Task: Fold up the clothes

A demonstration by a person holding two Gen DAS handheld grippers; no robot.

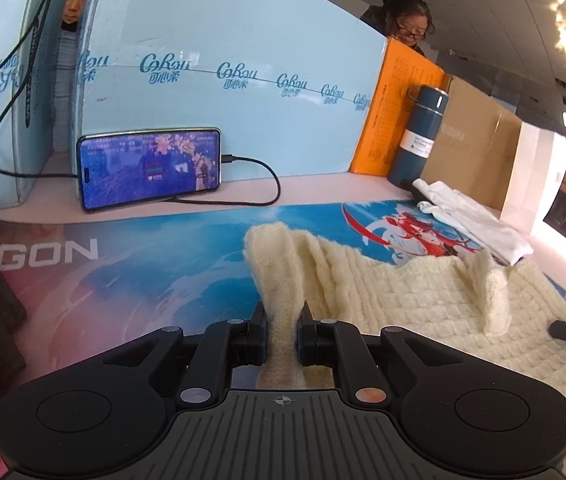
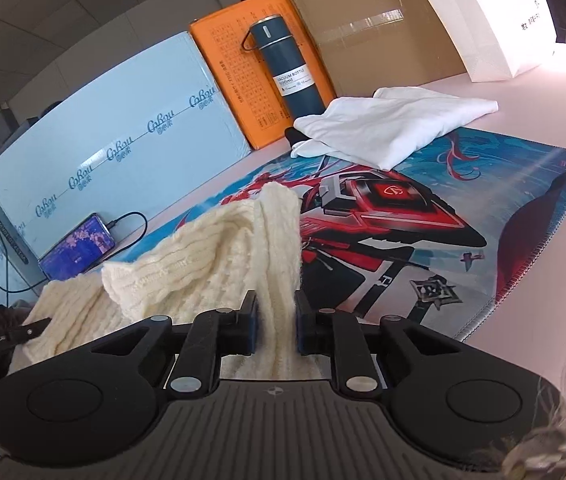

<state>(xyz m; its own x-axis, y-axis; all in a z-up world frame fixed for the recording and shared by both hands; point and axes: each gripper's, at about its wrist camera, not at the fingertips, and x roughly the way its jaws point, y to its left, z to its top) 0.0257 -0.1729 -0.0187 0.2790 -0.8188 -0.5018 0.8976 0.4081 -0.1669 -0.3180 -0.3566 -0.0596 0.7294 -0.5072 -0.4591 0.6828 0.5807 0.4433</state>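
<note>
Pinching cream sweater (image 1: 383, 292) edges, both grippers (left (image 1: 283, 316), right (image 2: 276, 304)) face open mat (image 2: 483, 240).

Bright, even indoor light, ceiling-lamp glare top right, strong fisheye bending at blurred edges.

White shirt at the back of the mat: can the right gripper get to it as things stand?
Probably not yet. The right gripper is shut on the sweater. The mat up to the white shirt is otherwise bare, so it must let go first.
</note>
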